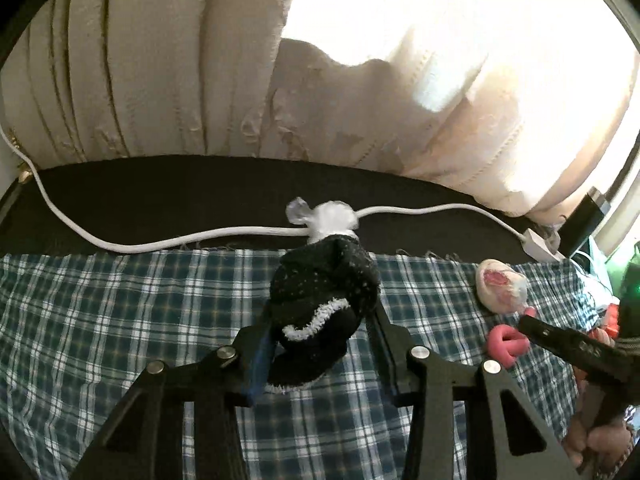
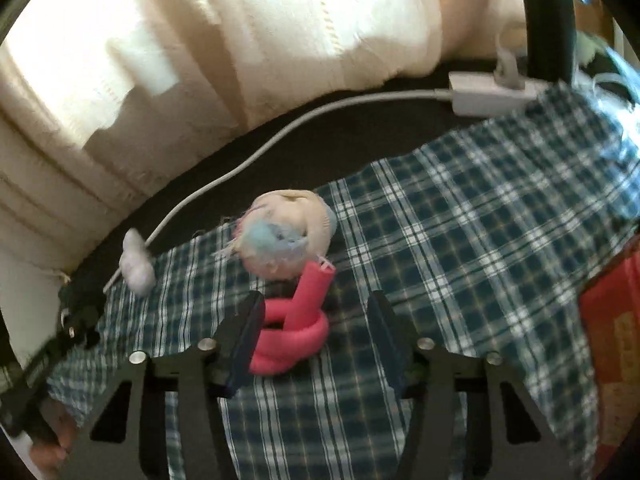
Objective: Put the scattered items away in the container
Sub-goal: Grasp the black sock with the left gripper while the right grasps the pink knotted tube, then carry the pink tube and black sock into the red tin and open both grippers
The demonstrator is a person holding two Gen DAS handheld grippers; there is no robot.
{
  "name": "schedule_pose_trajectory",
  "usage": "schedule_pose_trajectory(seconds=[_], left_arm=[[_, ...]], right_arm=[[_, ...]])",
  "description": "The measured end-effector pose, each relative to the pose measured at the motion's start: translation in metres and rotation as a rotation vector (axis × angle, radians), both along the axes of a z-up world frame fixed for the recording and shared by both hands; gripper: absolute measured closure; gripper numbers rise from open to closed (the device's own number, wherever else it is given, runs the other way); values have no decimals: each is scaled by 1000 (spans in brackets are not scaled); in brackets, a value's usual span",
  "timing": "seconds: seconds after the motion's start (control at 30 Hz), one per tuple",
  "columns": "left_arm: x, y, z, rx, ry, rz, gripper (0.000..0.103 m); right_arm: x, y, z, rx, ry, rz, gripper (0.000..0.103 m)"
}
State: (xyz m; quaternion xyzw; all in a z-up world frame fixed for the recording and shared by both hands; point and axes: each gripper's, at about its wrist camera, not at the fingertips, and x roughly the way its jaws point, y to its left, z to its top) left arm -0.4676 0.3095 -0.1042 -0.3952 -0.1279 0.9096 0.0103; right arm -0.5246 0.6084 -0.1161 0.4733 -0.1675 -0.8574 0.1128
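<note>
Left wrist view: on the plaid cloth (image 1: 120,320), the left gripper (image 1: 320,312) is clamped on a rolled black sock (image 1: 320,300), while the right gripper (image 2: 316,332) straddles the knotted pink tube (image 2: 292,340), fingers apart around it, a pale sock ball (image 2: 288,236) at 12 o'clock. Picking-up is in hand; next the right must pinch and lift, though a red box (image 2: 616,340) at 3 o'clock may or may not be the container.

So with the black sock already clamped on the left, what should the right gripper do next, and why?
Probably finish closing: the right gripper straddles the pink knotted tube, one pad touching, the other apart. The left gripper already holds the black sock.
</note>
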Motion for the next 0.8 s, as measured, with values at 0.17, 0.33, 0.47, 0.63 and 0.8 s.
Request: schedule_pose_trajectory(seconds=[0.17,0.33,0.47,0.63,0.8], left_arm=[[0,3,-3,1,-10,-15,58],[1,5,-2,-6,-8,-20,58],[5,12,0,-14,1,-37,58],[13,25,9,-26,25,-70,58],[21,39,19,-26,39,-97,58]], right_arm=[[2,-1,1,-11,7,17,79],[30,4,25,1,94,10,79],[67,17,53,5,189,0,79],[118,58,81,29,288,-72,79],[166,121,101,70,343,-195,79]])
